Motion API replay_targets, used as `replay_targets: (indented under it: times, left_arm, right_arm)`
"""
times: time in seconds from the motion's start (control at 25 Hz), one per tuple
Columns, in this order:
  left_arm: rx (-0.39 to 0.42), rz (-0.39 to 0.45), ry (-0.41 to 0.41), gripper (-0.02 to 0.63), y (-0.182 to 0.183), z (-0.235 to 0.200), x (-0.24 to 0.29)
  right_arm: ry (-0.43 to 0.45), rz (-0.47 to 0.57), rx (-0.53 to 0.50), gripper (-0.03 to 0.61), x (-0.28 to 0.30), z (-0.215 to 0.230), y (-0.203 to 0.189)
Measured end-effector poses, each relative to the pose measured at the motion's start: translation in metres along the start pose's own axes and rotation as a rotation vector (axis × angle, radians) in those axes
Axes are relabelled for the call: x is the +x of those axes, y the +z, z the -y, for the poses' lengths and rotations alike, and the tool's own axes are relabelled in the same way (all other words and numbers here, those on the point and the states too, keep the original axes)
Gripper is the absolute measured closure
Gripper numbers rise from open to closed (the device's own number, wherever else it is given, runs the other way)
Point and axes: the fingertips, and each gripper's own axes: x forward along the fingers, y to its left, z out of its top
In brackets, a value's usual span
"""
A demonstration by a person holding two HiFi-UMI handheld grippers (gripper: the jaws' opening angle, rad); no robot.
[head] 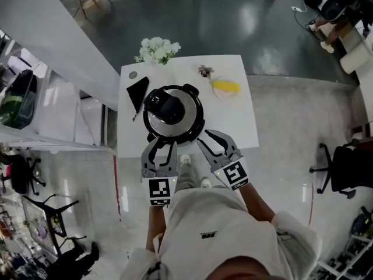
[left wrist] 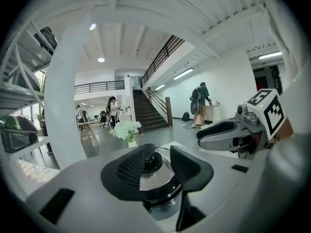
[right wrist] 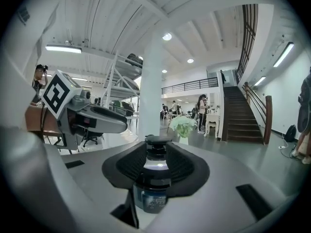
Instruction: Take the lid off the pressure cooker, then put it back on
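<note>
The pressure cooker (head: 173, 114) stands on the white table (head: 245, 127), its steel lid on and the lid's black handle (head: 162, 105) pointing left. Both grippers hover at the table's near edge and point at it without touching. My left gripper (head: 163, 142) is at the cooker's front left and my right gripper (head: 205, 136) at its front right. In the left gripper view the cooker's lid (left wrist: 155, 181) shows through the thin slit between the nearly closed jaws. The right gripper view shows the cooker (right wrist: 154, 198) the same way. Nothing is held.
A bunch of white flowers (head: 156, 49) stands at the table's far edge. A yellow item on a plate (head: 226, 87), a small dark object (head: 204, 70) and a black triangular piece (head: 139, 92) lie around the cooker. Shelving stands left, an office chair (head: 344, 168) right.
</note>
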Motion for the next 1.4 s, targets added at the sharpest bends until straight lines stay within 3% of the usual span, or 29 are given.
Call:
replay_targets:
  times: [0.48,1.0,1.4]
  left_arm:
    - [-0.001,-0.105,-0.131,0.401,-0.011,-0.029,0.064]
    - [0.018,-0.228,-0.324,0.317,-0.034,-0.035,0.123]
    - [0.030,-0.309,-0.409,0.310,-0.044,-0.034,0.150]
  right_arm:
    - [-0.033,-0.109,0.044,0.449,0.050,0.020,-0.008]
    - [-0.132,-0.140,0.059,0.449,0.092,0.044,-0.010]
    - [-0.187,-0.183,0.088,0.449,0.111,0.054,-0.013]
